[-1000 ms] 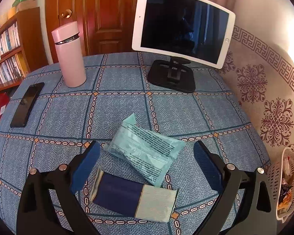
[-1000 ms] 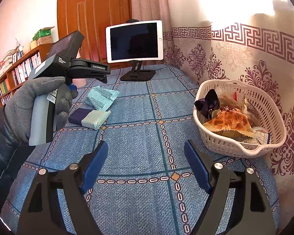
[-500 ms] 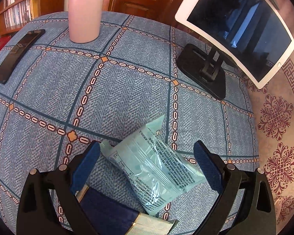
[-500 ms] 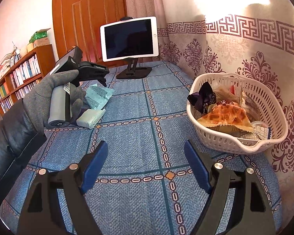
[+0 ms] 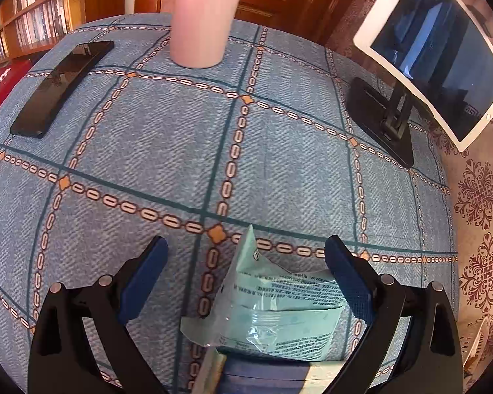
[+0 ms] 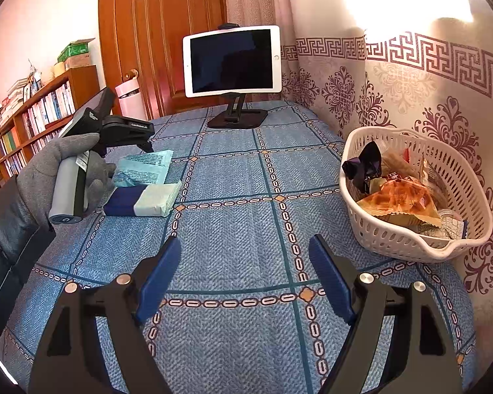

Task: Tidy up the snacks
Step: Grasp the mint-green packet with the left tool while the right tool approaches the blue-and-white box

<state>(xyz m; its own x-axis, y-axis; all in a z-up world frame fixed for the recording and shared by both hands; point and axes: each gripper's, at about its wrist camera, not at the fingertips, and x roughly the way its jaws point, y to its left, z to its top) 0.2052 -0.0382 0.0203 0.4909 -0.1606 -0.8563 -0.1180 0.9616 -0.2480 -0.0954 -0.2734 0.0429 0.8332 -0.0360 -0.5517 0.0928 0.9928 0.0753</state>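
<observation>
Snacks are split between two places: two packs lie on the blue patterned surface (image 6: 246, 216), the rest already sit in the white basket (image 6: 410, 249) at the right edge by the curtain. A mint-green packet (image 5: 279, 315) rests partly on top of a navy-and-mint pack (image 6: 144, 198); they touch and overlap.

Step in hand, as judged: approach for pickup of the mint-green packet w/ the left gripper (image 5: 246, 272). Its jaws are seen spread wide, w/ the packet's upper part lying between them, nearer the right-hand pad; no pad is pressed on it, so nothing is gripped yet.

Next move, as judged: jaws to be lowered further and centred on the packet, then closed on the crinkly film alone, w/o the navy pack below being caught. A carry across to the basket would follow.

Pose: left gripper is pitched steeply down over the packs; in the right wrist view it is held in a grey-gloved hand (image 6: 59, 177), dark sleeve behind. Right gripper (image 6: 246, 282) is held lower-angled above bare surface, jaws wide apart and empty, basket just off to its right.

Pink bottle (image 5: 200, 16), phone (image 5: 62, 85) and tablet on stand (image 6: 233, 62) are well apart from the grasp zone.
</observation>
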